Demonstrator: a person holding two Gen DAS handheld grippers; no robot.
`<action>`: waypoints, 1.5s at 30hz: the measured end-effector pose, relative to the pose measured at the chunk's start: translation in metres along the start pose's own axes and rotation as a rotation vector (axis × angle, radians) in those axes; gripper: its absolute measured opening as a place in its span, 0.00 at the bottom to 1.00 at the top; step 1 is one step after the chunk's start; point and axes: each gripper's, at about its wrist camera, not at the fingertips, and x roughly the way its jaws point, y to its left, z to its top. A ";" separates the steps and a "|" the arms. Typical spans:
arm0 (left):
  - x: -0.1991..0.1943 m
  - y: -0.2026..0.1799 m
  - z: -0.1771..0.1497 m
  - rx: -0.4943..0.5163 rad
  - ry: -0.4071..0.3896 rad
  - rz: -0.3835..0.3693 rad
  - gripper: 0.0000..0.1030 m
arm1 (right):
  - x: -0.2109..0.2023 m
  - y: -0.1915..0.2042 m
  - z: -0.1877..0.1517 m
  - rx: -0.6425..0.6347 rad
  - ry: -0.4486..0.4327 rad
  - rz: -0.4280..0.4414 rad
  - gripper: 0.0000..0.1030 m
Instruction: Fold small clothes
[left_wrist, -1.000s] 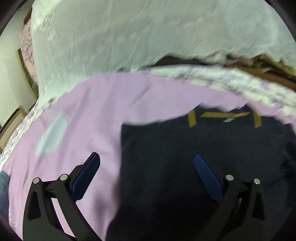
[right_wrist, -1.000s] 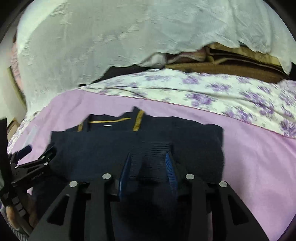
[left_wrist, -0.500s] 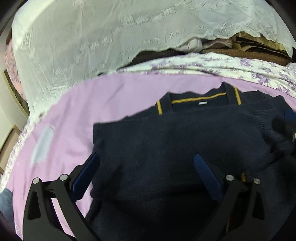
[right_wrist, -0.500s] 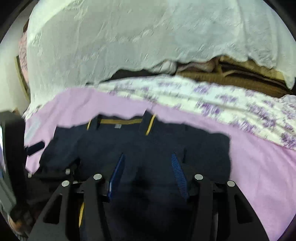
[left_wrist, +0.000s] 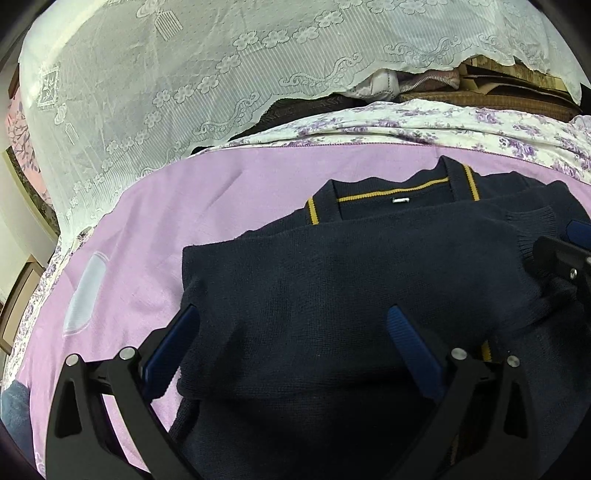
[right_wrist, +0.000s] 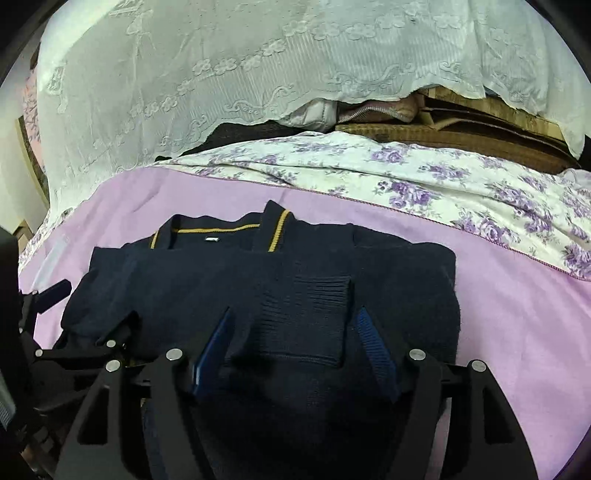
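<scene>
- My right gripper has opened: a second ago it pinched the ribbed cuff, now its fingers stand apart with the cuff lying loose between them.
- So I judge the sleeve fold is laid.
- My left gripper has slid in over the navy sweater, fingers wide apart, holding nothing.
- The sweater lies flat on the purple sheet, collar away from me.

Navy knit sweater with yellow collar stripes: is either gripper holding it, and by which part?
Neither. Left gripper and right gripper stand open over the navy knit sweater; ribbed cuff lies between right fingers, unpinched.
</scene>
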 end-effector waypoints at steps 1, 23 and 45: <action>0.000 0.000 0.000 -0.001 0.003 -0.004 0.96 | 0.007 0.002 0.000 -0.012 0.038 0.004 0.70; -0.073 0.014 -0.074 -0.092 0.056 -0.077 0.96 | -0.055 -0.019 -0.055 0.076 -0.013 0.002 0.76; -0.194 0.023 -0.174 -0.157 -0.038 -0.072 0.96 | -0.180 -0.005 -0.170 -0.034 -0.068 0.018 0.76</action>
